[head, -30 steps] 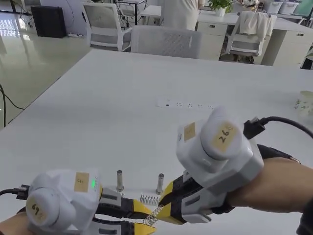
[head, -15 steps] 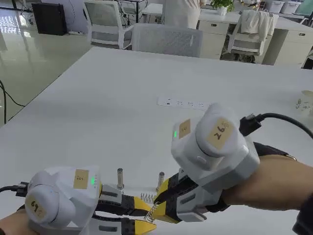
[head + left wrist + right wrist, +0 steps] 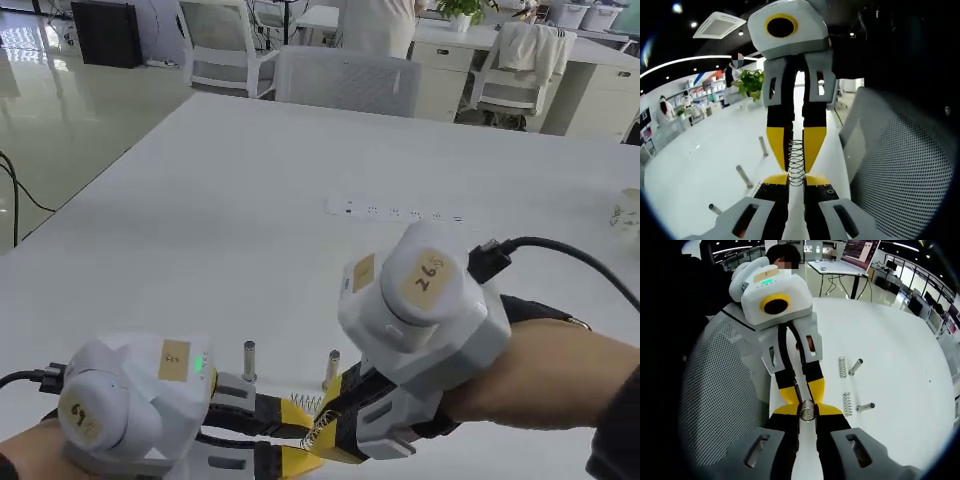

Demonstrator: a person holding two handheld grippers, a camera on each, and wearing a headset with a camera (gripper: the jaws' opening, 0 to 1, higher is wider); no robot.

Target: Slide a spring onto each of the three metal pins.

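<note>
1. The white worktop (image 3: 250,200) takes up most of the head view, running from the bottom edge up to the desks at the top of the frame.
2. A grey chair (image 3: 345,85) stands against the worktop's far edge, at upper centre of the head view.
3. The right gripper (image 3: 807,412) sits right of centre in the lower head view. In its own view its jaws rise from the bottom and are closed down to a narrow gap, pinching one end of a spring (image 3: 807,411) seen end-on.
4. The left gripper (image 3: 796,181) sits at the lower left of the head view, pointed toward the right one. Its jaws are likewise nearly closed and clamp the other end of the same spring. In the left gripper view the coil runs up the centre of the frame into the right gripper's yellow tips.
5. A row of sockets (image 3: 395,212) is set flush into the worktop, just above centre in the head view.
6. Three metal pins (image 3: 763,146) stand in a row at lower left of the left gripper view, shafts bare. Two of them stand upright just above the jaws in the head view.
7. Two loose springs (image 3: 842,366) lie flat on the worktop at right of centre in the right gripper view, each just beside a pin.
</note>
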